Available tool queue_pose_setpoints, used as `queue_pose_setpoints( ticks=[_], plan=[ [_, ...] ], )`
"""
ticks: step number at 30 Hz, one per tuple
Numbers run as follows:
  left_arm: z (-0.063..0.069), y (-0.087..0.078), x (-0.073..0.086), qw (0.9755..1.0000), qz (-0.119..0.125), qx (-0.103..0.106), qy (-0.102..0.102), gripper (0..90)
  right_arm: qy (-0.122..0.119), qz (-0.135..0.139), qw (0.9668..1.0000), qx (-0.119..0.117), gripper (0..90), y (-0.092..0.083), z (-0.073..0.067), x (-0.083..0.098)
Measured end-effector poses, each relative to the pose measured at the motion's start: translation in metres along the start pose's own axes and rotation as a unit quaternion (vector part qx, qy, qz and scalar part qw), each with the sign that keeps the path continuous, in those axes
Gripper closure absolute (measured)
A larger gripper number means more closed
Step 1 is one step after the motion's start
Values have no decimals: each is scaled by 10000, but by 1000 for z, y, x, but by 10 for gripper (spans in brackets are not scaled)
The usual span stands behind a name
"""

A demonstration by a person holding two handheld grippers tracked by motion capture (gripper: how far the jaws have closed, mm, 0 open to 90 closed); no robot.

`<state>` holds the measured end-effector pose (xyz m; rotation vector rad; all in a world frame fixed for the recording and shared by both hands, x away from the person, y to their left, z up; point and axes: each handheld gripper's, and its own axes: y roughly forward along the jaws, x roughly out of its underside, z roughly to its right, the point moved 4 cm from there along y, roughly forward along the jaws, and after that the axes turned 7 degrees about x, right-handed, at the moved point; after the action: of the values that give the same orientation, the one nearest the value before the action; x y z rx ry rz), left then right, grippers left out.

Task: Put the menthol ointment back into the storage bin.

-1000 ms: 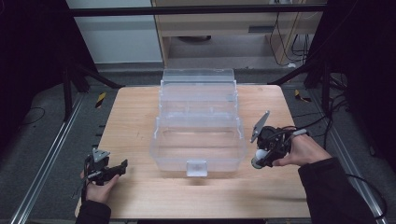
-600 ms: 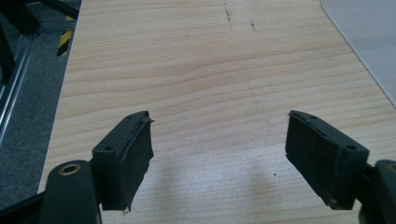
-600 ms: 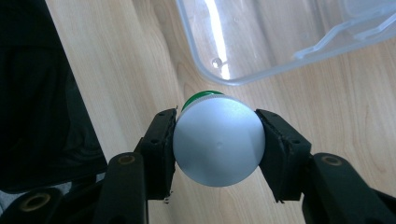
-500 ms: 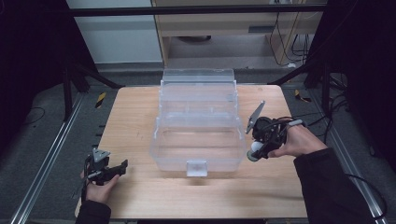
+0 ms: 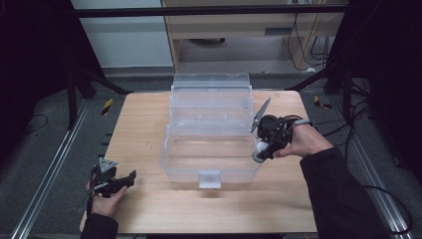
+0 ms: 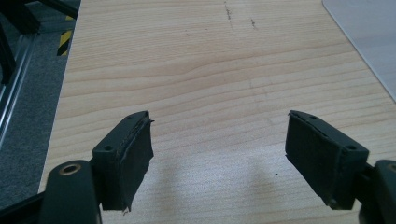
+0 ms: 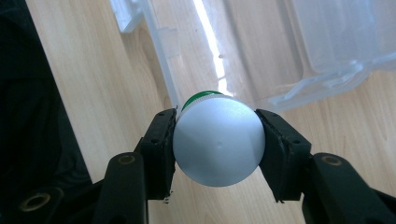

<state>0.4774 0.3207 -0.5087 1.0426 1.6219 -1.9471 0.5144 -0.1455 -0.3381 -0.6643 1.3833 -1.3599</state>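
The wooden table (image 5: 149, 124) carried the clear plastic box (image 5: 209, 144) at its centre. At the box's right wall you held the right gripper (image 5: 262, 149), jaws pinching a white-capped round container (image 7: 218, 140) just over the rim. Well left of the box, near the table's front edge, your left gripper (image 5: 127, 179) sat spread, holding nothing.

White-capped round container (image 7: 218, 144) with green rim, held above the clear plastic box's (image 5: 209, 164) right edge
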Motion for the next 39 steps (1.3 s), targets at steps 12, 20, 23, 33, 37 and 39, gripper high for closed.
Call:
queue_pose_setpoints(
  ticks=[12,20,23,33,37,39],
  plan=[
    [0,0,0,10000,10,-1,-3,225,-95,14,10000,5,503,21,5,-19],
    [-1,0,0,10000,20,-3,-8,225,-170,-35,9998,-46,504,39,3,-24],
    [-1,-1,0,10000,27,-3,-13,225,-133,-63,9999,-71,504,45,3,-23],
    [-1,0,0,10000,18,-7,-6,225,-90,-144,9998,-132,504,63,2,-13],
    [-1,0,0,10000,21,-8,-11,226,-59,-144,9997,-194,504,71,0,-9],
    [-1,0,0,10000,21,-8,-12,226,-41,-186,9996,-188,503,73,0,-8]
  ],
)
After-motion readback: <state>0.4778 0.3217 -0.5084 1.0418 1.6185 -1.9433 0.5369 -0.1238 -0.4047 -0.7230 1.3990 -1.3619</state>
